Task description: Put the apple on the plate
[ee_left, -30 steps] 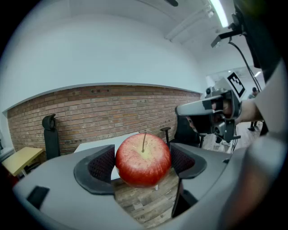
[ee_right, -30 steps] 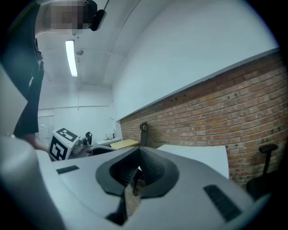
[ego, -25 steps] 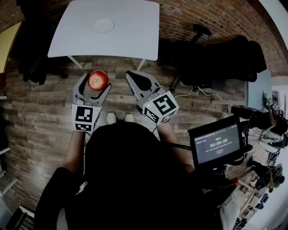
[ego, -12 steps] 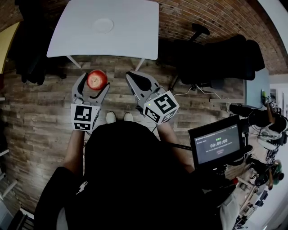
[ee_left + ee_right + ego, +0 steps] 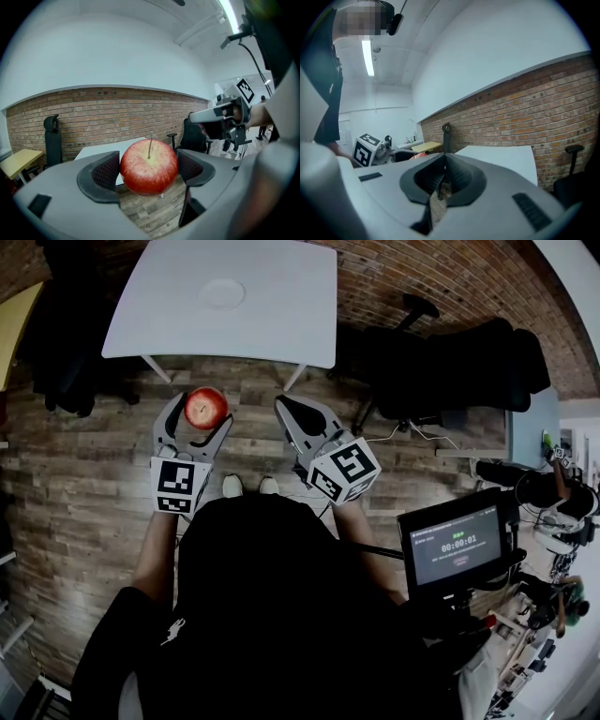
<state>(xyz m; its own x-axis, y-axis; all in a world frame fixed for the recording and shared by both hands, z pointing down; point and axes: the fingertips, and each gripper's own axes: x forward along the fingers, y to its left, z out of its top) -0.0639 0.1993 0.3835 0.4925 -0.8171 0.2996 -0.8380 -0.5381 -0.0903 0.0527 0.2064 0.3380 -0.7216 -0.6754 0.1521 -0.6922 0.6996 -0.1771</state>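
While the apple [image 5: 205,408] is still pinched by the left hand-held gripper [image 5: 201,412] above the floor [image 5: 75,465], little has been changed since a moment ago. The right hand-held gripper [image 5: 443,174], pressed together and empty, has only been moved a bit sideways. The plate [image 5: 222,293] on the bench [image 5: 281,315] is still far off, so the carrying is thought to be just begun.

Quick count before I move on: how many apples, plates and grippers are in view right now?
Apples: 1, the red apple, clamped in the left gripper.
Plates: 1, the white plate, bare, on the white table.
Grippers: 2, the left gripper and the right gripper, whose jaws are together on nothing.
Total: 4.
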